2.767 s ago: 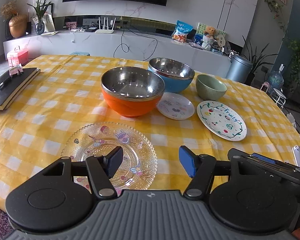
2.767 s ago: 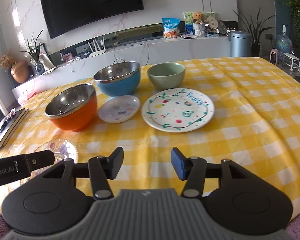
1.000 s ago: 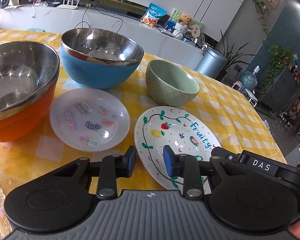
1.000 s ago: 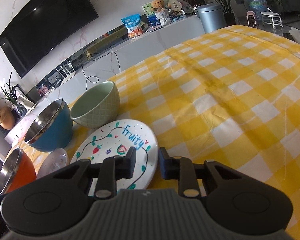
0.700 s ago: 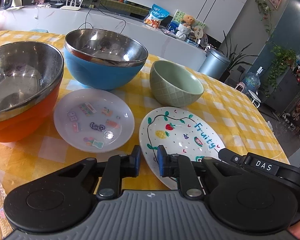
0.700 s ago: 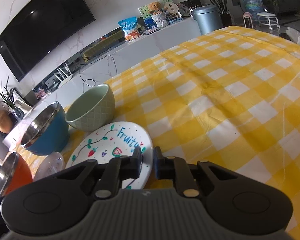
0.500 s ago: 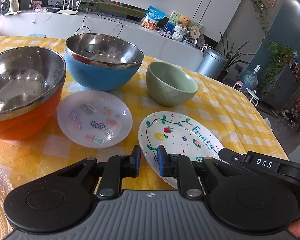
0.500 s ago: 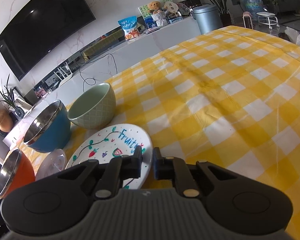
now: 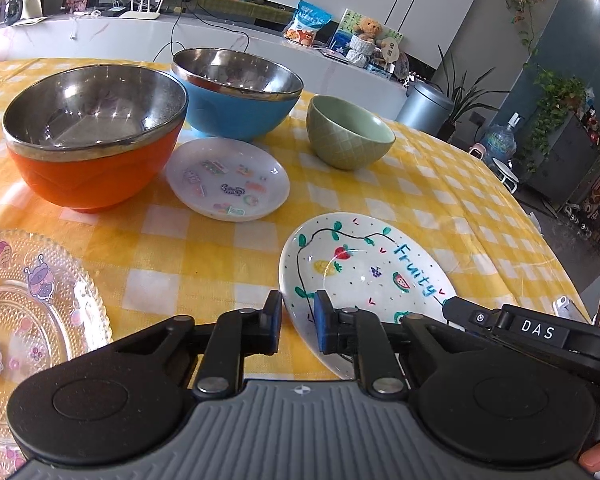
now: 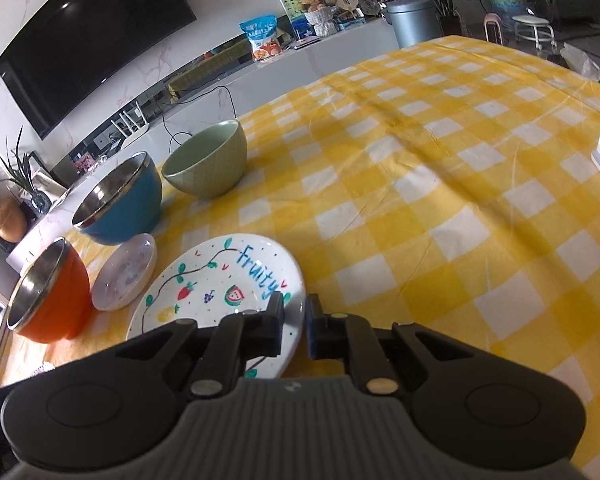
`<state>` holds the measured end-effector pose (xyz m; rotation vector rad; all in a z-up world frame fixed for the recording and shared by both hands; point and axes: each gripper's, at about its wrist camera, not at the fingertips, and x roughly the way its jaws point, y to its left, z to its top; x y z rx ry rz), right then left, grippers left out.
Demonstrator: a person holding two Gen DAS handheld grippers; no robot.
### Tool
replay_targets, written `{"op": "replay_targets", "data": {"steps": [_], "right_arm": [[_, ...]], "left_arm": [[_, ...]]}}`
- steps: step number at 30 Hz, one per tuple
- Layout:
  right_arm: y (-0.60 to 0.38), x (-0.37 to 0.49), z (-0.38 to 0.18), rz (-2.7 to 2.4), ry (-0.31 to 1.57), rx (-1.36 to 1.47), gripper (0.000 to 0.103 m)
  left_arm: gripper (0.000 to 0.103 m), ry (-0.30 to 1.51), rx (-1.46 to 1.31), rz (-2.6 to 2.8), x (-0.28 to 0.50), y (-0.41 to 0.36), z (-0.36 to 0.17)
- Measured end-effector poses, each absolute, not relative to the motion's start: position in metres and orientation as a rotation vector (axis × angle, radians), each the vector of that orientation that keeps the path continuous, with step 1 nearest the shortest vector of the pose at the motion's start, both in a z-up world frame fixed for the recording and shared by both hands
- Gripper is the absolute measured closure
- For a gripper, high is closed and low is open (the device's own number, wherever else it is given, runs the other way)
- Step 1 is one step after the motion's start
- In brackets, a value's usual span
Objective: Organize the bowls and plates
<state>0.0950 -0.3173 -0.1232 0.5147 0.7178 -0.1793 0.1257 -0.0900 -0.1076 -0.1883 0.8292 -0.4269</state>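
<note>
A table under a yellow-and-white checked cloth (image 9: 412, 184) carries the dishes. Beyond the left gripper's fingers and to their left stands an orange bowl (image 9: 96, 140), with a blue bowl (image 9: 236, 96) farther off and a green bowl (image 9: 350, 132) beyond and to the right. A small white dish (image 9: 228, 178) lies straight ahead, between the bowls. A glass plate (image 9: 32, 304) lies on the cloth, level with the fingers, far to their left.
</note>
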Motion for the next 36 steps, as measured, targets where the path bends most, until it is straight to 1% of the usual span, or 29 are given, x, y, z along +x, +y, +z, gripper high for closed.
{"op": "replay_targets", "data": {"steps": [1, 2, 3, 4, 5, 8, 11, 16, 17, 19, 21, 36], "right_arm": [[-0.318, 0.095, -0.123, -0.174, 0.715, 0.516, 0.091], [-0.319, 0.095, -0.123, -0.168, 0.709, 0.522, 0.090], [-0.321, 0.094, -0.123, -0.173, 0.696, 0.526, 0.084], [-0.323, 0.093, -0.122, -0.181, 0.686, 0.521, 0.076], [-0.324, 0.094, -0.122, -0.185, 0.675, 0.510, 0.071], [-0.329, 0.098, -0.125, -0.161, 0.663, 0.516, 0.071], [-0.332, 0.101, -0.130, -0.144, 0.652, 0.541, 0.078], [-0.331, 0.101, -0.132, -0.132, 0.635, 0.531, 0.082], [-0.330, 0.101, -0.133, -0.132, 0.631, 0.530, 0.084], [-0.330, 0.102, -0.134, -0.124, 0.633, 0.541, 0.093], [-0.329, 0.101, -0.135, -0.126, 0.631, 0.549, 0.093], [-0.316, 0.092, -0.121, -0.094, 0.637, 0.578, 0.094]], "left_arm": [[0.083, 0.830, -0.185, -0.424, 0.126, -0.091, -0.107], [0.078, 0.827, -0.181, -0.415, 0.126, -0.090, -0.107], [0.075, 0.821, -0.181, -0.407, 0.127, -0.090, -0.107], [0.075, 0.812, -0.183, -0.401, 0.128, -0.089, -0.107], [0.075, 0.806, -0.184, -0.395, 0.129, -0.089, -0.108], [0.075, 0.792, -0.201, -0.398, 0.134, -0.089, -0.111], [0.075, 0.774, -0.206, -0.413, 0.135, -0.091, -0.114], [0.076, 0.735, -0.170, -0.421, 0.130, -0.098, -0.116], [0.077, 0.730, -0.168, -0.417, 0.129, -0.098, -0.117], [0.079, 0.727, -0.169, -0.411, 0.128, -0.098, -0.117], [0.083, 0.728, -0.169, -0.408, 0.129, -0.097, -0.116], [0.083, 0.716, -0.189, -0.397, 0.112, -0.071, -0.097]]}}
